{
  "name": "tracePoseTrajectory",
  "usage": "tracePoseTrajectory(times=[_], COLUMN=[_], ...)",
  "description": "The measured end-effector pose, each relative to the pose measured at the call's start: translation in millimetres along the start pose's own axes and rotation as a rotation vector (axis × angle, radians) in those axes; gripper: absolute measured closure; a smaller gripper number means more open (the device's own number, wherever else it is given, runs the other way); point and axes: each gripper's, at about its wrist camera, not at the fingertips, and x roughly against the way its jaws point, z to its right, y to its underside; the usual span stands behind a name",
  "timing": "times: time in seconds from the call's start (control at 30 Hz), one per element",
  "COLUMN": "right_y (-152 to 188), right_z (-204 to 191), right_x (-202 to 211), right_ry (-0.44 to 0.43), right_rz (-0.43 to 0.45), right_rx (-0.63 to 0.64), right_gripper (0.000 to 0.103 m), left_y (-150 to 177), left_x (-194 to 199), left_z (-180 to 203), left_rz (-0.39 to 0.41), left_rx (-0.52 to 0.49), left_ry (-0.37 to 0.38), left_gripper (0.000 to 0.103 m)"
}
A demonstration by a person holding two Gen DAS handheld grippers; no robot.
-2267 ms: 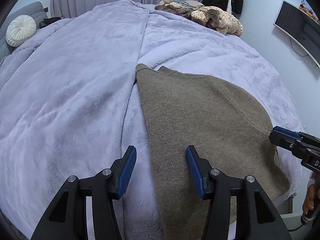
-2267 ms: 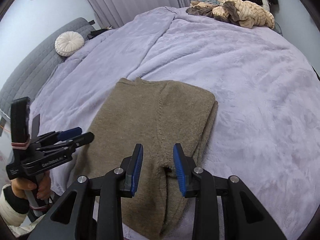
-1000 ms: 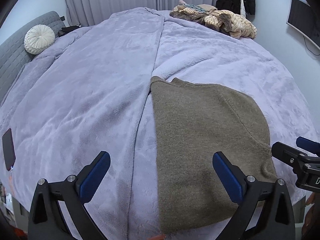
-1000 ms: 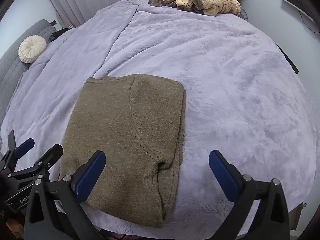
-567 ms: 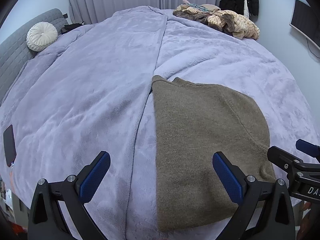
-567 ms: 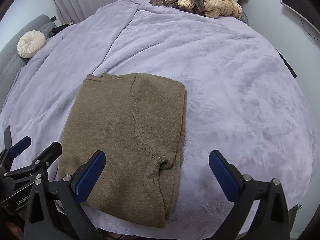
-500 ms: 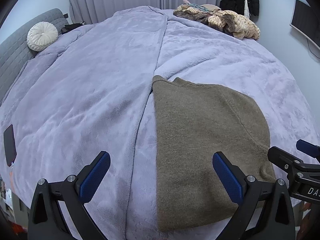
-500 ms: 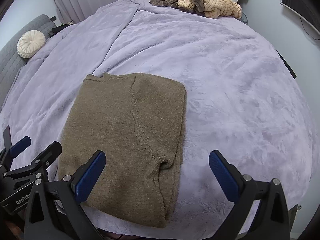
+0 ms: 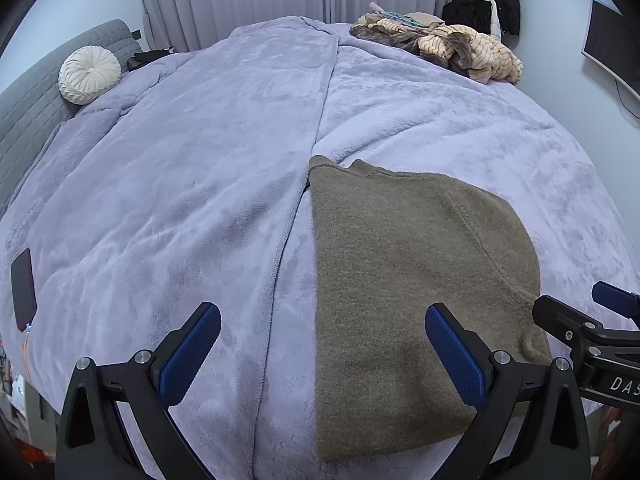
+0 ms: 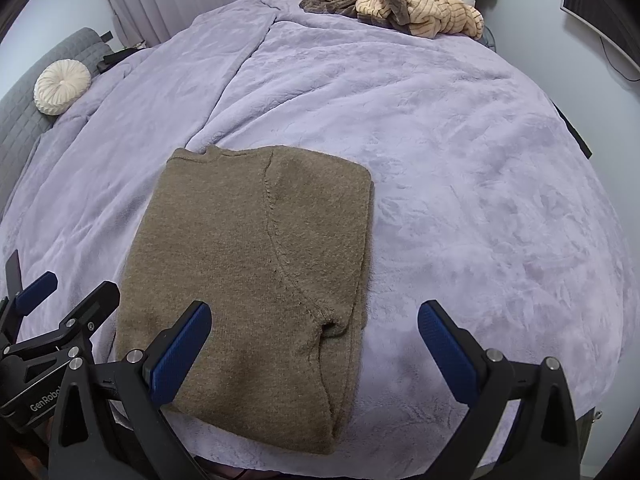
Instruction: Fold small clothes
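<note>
folded brown sweater (image 10: 256, 272) flat on bed, left gripper (image 9: 322, 350) and right gripper (image 10: 314, 346) fingers spread wide, holding nothing

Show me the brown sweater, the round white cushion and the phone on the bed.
brown sweater (image 10: 248, 264), right wrist view, middle of the folded knit.
round white cushion (image 9: 89, 75), left wrist view, its centre button.
phone (image 9: 24, 289), left wrist view, its dark screen.

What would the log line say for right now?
left gripper: open, empty | right gripper: open, empty | brown sweater: folded, flat on purple blanket | clothes pile: far edge
</note>
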Motion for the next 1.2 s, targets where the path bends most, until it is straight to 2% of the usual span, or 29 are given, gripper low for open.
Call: tracePoseTrajectory(times=[1.2], right_y=[0.9], right_z=[-3.4], right_x=[3.3], right_ry=[0.002], right_rz=[-0.001], right_rx=[0.001], right_gripper=[0.000], left_y=[0.3], left_x=[4.4], left_z=[6.2], left_rz=[-0.005], left_rx=[-0.006], left_ry=[0.005], left_gripper=[0.001])
